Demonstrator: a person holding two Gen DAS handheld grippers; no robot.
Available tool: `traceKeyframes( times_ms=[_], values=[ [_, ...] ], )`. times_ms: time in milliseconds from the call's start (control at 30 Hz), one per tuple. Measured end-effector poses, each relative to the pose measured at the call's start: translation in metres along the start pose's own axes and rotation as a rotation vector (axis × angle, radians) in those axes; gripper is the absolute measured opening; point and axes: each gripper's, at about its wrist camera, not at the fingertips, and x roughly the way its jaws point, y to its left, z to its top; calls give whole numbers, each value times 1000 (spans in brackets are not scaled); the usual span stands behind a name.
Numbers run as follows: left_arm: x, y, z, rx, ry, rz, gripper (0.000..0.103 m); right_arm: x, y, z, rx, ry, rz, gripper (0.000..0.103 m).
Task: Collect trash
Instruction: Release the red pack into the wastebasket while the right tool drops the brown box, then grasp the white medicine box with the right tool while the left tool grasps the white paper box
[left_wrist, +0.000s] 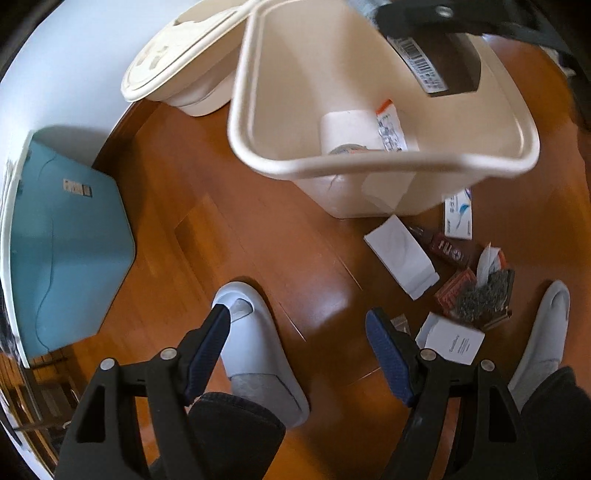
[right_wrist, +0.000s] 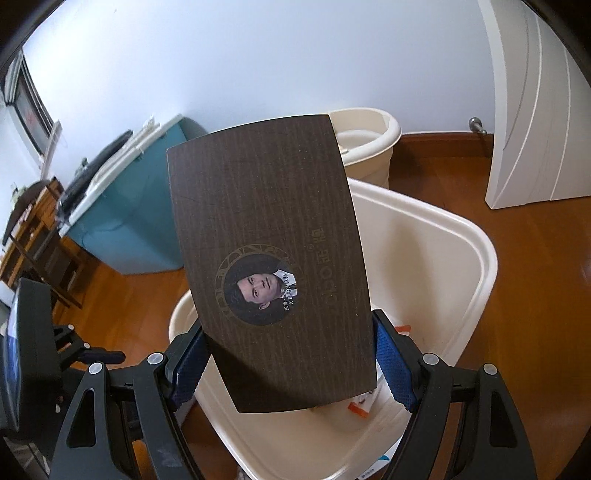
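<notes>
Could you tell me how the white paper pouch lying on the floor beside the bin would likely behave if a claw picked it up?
The white pouch looks flat and thin, so probably light and floppy. Lying flush on glossy floorboards, it may slide.

A teal cabinet (right_wrist: 133, 206) stands against the pale wall (right_wrist: 258, 55) on the wooden floor (left_wrist: 240, 229), with white and dark things lying along its top. Further left a dark wooden stand (right_wrist: 33, 229) holds clutter. At the right a white door (right_wrist: 535, 129) stands beside a metal doorstop (right_wrist: 477, 124).
</notes>
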Motion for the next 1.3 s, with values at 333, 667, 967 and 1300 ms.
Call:
traceKeyframes(
  times_ms=[333,667,967,1300],
  values=[
    [14,-22,-10,99,59,-11,75,-34,-19,-23,23,-114,20,86],
    [18,-36,-17,110,125,-73,75,8,-170,-197,744,36,-293,89],
    [29,-32,-21,105,159,-74,75,112,-101,-226,546,275,-379,84],
    [76,-26,-36,-277,164,-201,76,134,-88,-232,371,261,-470,60]
  ],
)
